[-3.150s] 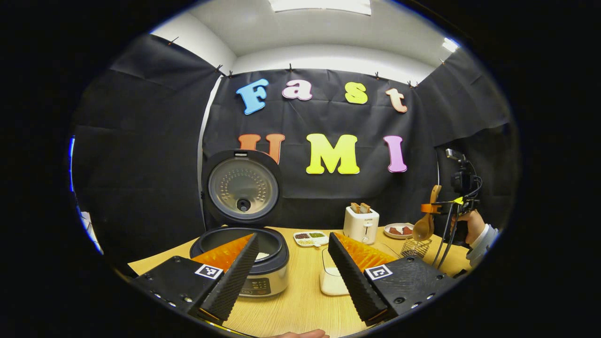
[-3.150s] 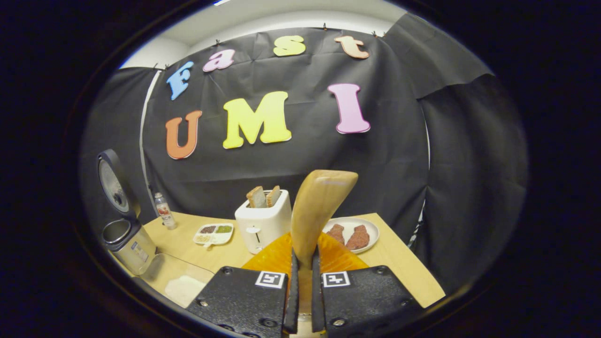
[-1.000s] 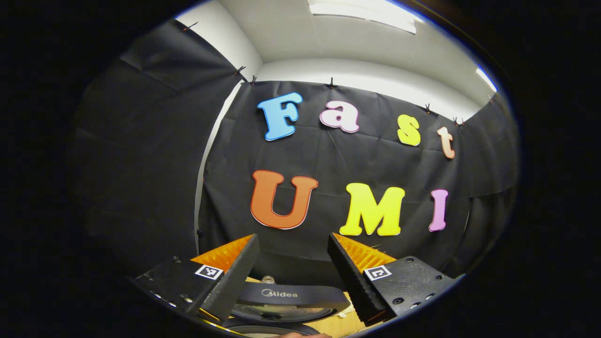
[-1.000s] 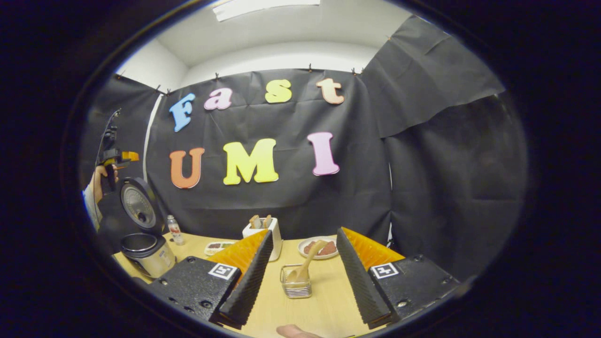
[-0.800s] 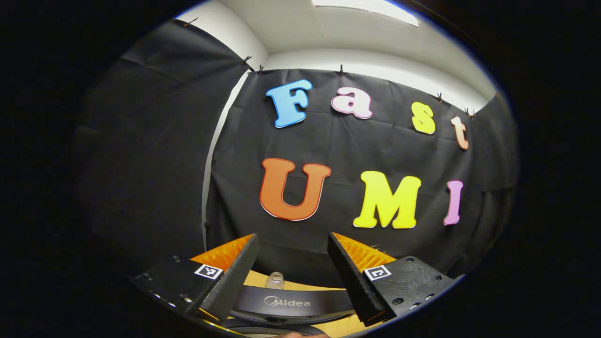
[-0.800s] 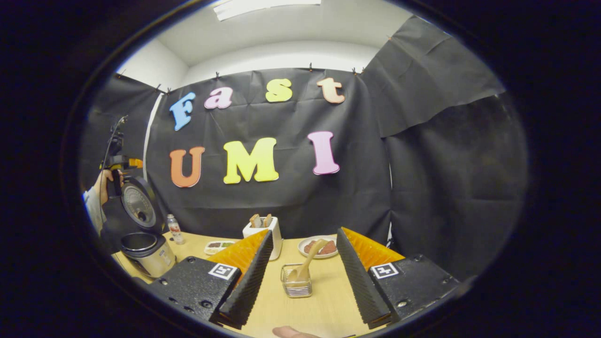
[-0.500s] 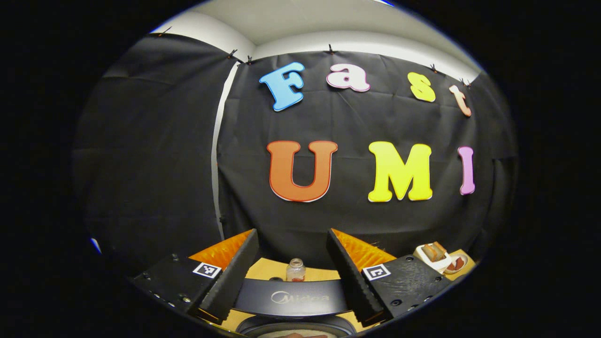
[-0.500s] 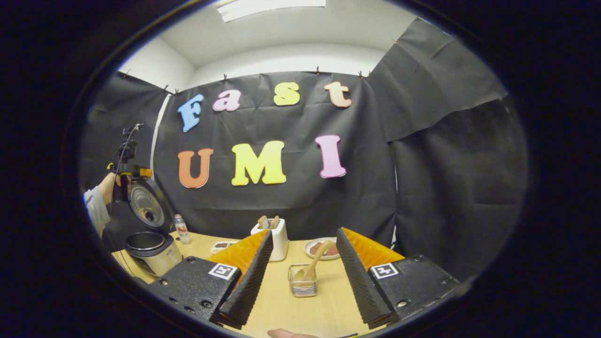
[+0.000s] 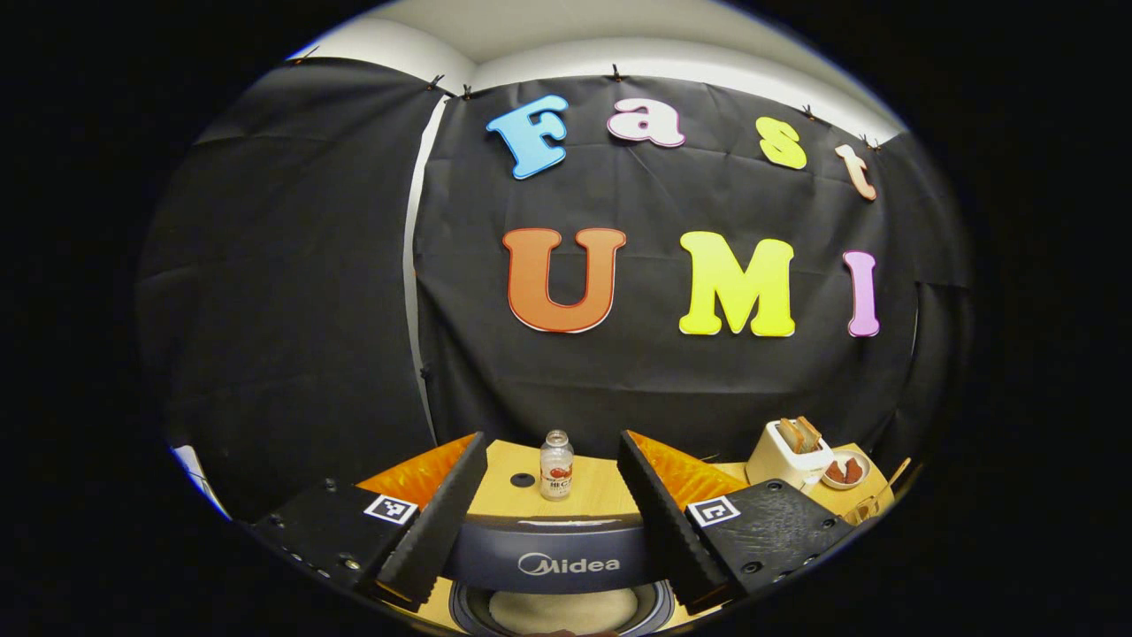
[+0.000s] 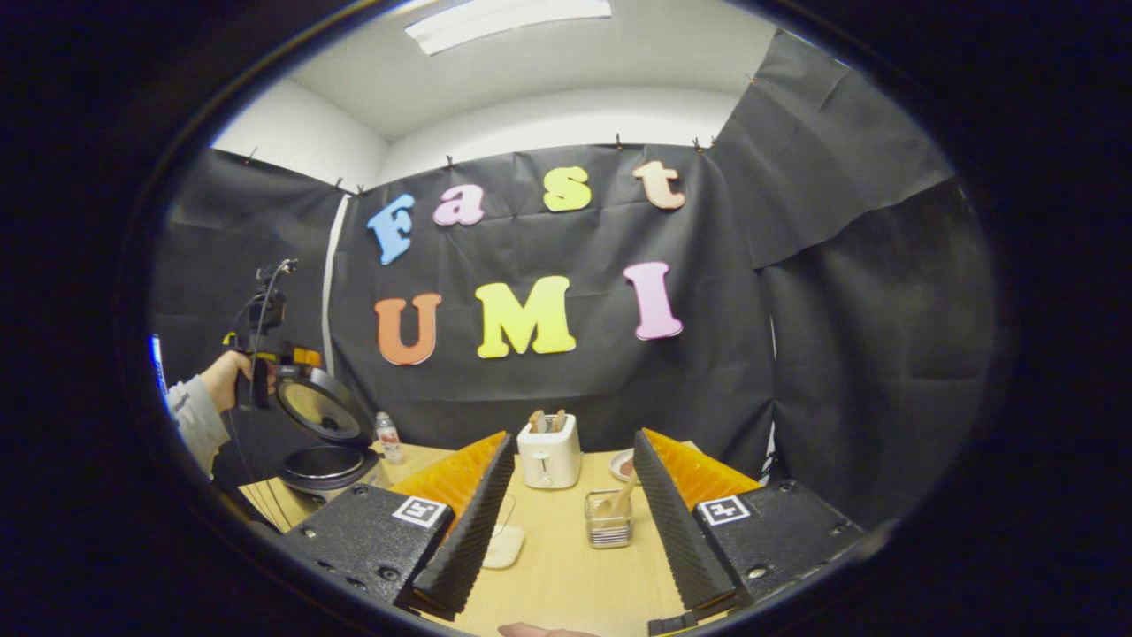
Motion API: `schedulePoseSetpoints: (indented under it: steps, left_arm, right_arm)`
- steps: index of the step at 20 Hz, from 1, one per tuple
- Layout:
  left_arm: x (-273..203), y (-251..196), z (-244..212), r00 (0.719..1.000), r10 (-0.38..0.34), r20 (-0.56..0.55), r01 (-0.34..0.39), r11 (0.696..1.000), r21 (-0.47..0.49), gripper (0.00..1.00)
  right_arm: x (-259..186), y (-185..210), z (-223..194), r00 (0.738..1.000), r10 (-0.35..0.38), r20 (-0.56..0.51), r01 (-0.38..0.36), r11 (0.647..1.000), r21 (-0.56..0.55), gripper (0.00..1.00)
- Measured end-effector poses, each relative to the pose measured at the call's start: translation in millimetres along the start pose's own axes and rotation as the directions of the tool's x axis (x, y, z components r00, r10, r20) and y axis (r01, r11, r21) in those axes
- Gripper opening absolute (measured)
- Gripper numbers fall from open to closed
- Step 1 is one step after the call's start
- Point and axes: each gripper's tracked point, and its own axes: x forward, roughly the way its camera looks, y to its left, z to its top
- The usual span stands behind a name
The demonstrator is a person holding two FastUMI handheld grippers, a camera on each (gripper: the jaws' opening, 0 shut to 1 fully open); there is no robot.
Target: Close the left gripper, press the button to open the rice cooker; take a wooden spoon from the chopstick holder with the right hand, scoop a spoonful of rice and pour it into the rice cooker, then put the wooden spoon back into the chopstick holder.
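Observation:
In the left gripper view my left gripper [image 9: 551,438] is open, and the dark rice cooker lid [image 9: 553,556] lies across the gap low between its fingers. The pot with rice [image 9: 562,610] shows just beneath. In the right gripper view the left gripper [image 10: 296,358], held by a hand [image 10: 225,376], rests on the top edge of the half-lowered lid [image 10: 318,409] over the rice cooker [image 10: 323,464]. My right gripper [image 10: 572,435] is open and holds nothing. Ahead of it, the wooden spoon [image 10: 622,497] stands in the wire chopstick holder [image 10: 608,522].
A white toaster [image 10: 548,451] with bread, a plate [image 10: 623,464] of food and a small bottle [image 10: 386,436] stand at the back of the wooden table [image 10: 566,575]. A clear rice container [image 10: 504,544] lies left of the holder. Black cloth walls surround the table.
The right gripper let go of the spoon into the holder and drew back. The left gripper rose over the upright lid and has come down, tilting the lid toward the pot.

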Motion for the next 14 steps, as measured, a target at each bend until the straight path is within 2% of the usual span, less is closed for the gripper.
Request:
schedulePoseSetpoints:
  steps: [1,2,4,5,9,10,11,13,14]
  left_arm:
    - [-7.3,-1.0,-7.3,1.000,-0.001,-0.006,0.001,1.000,0.001,0.96]
    - [-13.5,-2.0,-14.6,1.000,-0.001,-0.014,0.002,1.000,0.004,0.96]
    - [-24.4,-1.6,-29.5,1.000,0.004,-0.031,-0.004,1.000,0.003,0.96]
    - [-28.4,-3.0,-39.3,0.999,0.007,-0.050,-0.007,1.000,0.008,0.96]
    - [-44.3,-14.2,-79.1,0.990,-0.018,-0.142,0.021,1.000,0.017,0.94]
    - [-46.5,-17.1,-88.3,0.987,-0.027,-0.162,0.029,0.999,0.013,0.94]
    - [-48.8,-18.0,-97.5,0.982,-0.031,-0.189,0.034,0.999,0.013,0.93]
    - [-54.2,-17.4,-113.2,0.973,-0.028,-0.230,0.032,0.999,0.013,0.94]
    - [-57.6,-18.0,-116.9,0.973,-0.026,-0.230,0.032,0.999,0.020,0.94]
  right_arm:
    - [-5.3,1.7,-0.6,1.000,0.006,0.001,-0.006,1.000,-0.008,0.93]
    - [-10.9,4.8,-1.8,1.000,0.015,-0.001,-0.015,1.000,-0.016,0.88]
    - [-21.9,14.5,-4.2,0.999,0.038,-0.003,-0.038,0.999,-0.014,0.89]
    - [-27.1,18.2,-5.2,0.999,0.046,-0.002,-0.046,0.999,-0.012,0.84]
    - [-38.7,43.1,-7.0,0.996,0.089,-0.012,-0.089,0.996,-0.015,0.84]
    - [-42.9,49.4,-6.0,0.995,0.103,-0.012,-0.103,0.995,-0.018,0.89]
    - [-46.6,52.6,-5.1,0.994,0.110,-0.010,-0.111,0.994,-0.021,0.89]
    - [-52.8,57.9,-7.7,0.992,0.122,-0.014,-0.122,0.992,-0.031,0.88]
    - [-55.1,59.6,-10.0,0.992,0.127,-0.019,-0.127,0.991,-0.033,0.84]
